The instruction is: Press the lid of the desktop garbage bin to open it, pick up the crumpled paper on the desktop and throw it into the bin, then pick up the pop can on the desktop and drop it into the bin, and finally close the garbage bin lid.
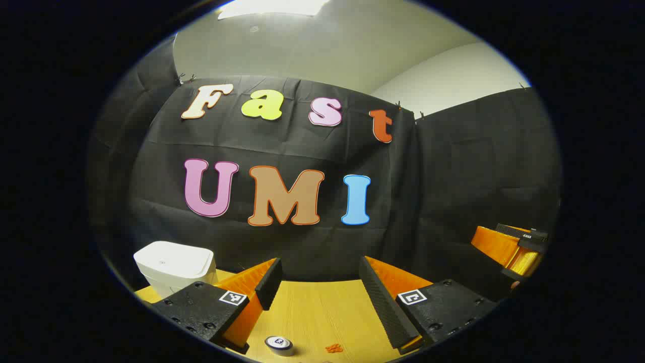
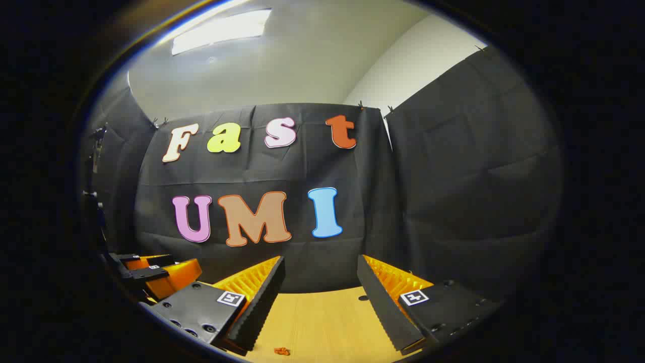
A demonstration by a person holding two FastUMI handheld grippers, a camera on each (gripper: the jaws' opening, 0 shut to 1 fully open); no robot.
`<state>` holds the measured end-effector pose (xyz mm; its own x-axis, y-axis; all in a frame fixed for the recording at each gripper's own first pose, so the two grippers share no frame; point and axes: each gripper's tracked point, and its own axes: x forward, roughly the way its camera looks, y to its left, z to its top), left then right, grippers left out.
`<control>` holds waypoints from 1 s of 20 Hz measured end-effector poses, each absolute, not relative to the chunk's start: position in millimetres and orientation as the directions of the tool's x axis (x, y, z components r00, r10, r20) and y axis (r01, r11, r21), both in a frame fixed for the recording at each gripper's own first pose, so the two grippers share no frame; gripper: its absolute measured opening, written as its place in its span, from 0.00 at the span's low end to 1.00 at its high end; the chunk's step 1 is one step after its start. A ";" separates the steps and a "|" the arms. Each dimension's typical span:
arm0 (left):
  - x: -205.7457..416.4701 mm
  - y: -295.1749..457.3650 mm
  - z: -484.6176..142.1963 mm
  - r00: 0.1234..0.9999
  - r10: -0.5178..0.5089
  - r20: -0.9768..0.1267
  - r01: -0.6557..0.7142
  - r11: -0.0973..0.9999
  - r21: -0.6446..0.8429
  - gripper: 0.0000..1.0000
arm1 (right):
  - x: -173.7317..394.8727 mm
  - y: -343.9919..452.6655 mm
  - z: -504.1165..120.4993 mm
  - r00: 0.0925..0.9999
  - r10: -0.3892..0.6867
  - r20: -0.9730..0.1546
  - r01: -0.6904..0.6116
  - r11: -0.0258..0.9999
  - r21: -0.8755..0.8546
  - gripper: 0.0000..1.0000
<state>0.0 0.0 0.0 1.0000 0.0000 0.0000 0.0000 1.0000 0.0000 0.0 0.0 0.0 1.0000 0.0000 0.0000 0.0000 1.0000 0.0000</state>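
In the left gripper view the white garbage bin stands at the far left of the wooden table, its lid down. The pop can stands upright at the bottom edge, just below and between my fingers. My left gripper is open above the table with nothing between its fingers. The right gripper appears at the far right of that view. In the right gripper view my right gripper is open and holds nothing, and the left gripper shows at the lower left.
A small orange scrap lies on the table near the can, and a similar orange scrap lies below my right fingers. The black cloth wall closes off the back of the table.
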 end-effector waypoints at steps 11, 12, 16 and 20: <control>0.2 -29.1 -6.7 1.000 -0.023 -0.022 0.022 0.998 -0.050 0.93 | -9.2 10.2 -7.6 0.996 0.087 -0.017 -0.088 0.993 -0.073 0.96; 1.7 -30.7 -6.2 1.000 -0.022 -0.021 0.021 0.999 -0.045 0.93 | -8.3 8.6 -8.4 0.996 0.091 -0.023 -0.092 0.993 -0.073 0.96; 5.9 -43.6 -4.7 1.000 -0.017 -0.012 0.016 0.999 -0.041 0.93 | -1.5 1.8 -13.8 0.992 0.116 -0.052 -0.119 0.991 -0.064 0.96; 12.0 -54.1 -3.8 1.000 0.001 -0.003 -0.001 1.000 -0.021 0.93 | 3.8 -6.1 -10.8 0.988 0.148 -0.039 -0.151 0.985 -0.078 0.96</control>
<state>12.0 -54.1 -3.8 1.0000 0.0009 -0.0027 -0.0010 0.9998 -0.0214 3.8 -6.1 -10.8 0.9882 0.1483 -0.0393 -0.1510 0.9854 -0.0785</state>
